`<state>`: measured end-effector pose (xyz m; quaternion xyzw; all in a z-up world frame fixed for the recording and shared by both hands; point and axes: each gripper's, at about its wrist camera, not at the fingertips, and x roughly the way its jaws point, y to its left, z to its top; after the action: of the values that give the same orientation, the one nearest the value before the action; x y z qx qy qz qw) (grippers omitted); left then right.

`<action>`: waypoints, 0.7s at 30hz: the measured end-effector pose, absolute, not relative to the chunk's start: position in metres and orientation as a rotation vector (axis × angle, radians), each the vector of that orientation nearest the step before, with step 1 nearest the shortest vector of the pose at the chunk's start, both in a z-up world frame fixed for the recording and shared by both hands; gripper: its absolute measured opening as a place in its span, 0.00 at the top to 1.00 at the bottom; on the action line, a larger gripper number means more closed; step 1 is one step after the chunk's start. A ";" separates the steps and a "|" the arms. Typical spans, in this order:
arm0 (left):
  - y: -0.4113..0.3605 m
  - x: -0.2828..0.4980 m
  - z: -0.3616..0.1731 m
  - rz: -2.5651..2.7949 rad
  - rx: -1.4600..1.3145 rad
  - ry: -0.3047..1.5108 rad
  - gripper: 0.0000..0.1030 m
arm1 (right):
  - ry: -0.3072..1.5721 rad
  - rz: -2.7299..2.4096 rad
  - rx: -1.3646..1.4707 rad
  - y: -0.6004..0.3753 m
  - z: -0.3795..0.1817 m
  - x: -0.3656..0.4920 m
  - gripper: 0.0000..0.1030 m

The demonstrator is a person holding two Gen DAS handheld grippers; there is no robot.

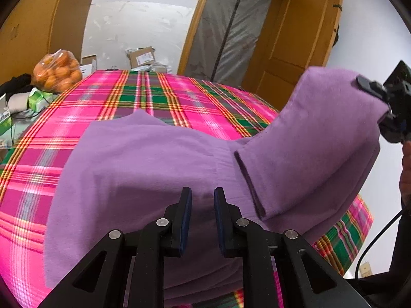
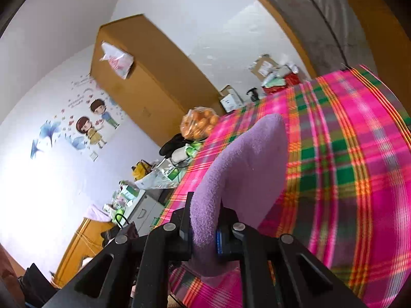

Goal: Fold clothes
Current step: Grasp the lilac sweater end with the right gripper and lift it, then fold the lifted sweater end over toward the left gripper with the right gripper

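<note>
A purple fleece garment (image 1: 154, 169) lies spread on a bed covered with a pink and green plaid sheet (image 1: 159, 97). In the left wrist view my left gripper (image 1: 203, 202) hovers just above the cloth near its front edge, jaws open, nothing between them. The garment's right part is lifted off the bed, and my right gripper (image 1: 377, 100) pinches its raised end at the far right. In the right wrist view my right gripper (image 2: 205, 220) is shut on a thick fold of the purple garment (image 2: 246, 159), which stands up between the fingers above the plaid sheet (image 2: 346, 179).
A bag of oranges (image 1: 57, 70) sits at the bed's far left corner beside a cluttered side table (image 1: 15, 113). Cardboard boxes (image 1: 141, 57) stand on the floor beyond the bed. A wooden door (image 1: 295, 33) is open at the back right. A person's hand (image 1: 405, 169) shows at the right edge.
</note>
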<state>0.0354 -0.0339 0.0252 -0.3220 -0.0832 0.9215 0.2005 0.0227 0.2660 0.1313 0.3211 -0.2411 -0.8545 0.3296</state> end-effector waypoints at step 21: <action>-0.125 0.059 0.018 2.669 -0.851 -0.416 0.82 | -0.343 -2.023 1.025 0.073 0.125 -0.038 0.87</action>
<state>0.0590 -0.1253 0.0177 -0.2969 -0.1452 0.9311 0.1540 -0.0377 0.0729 0.1253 0.4072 -0.1363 -0.8040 0.4113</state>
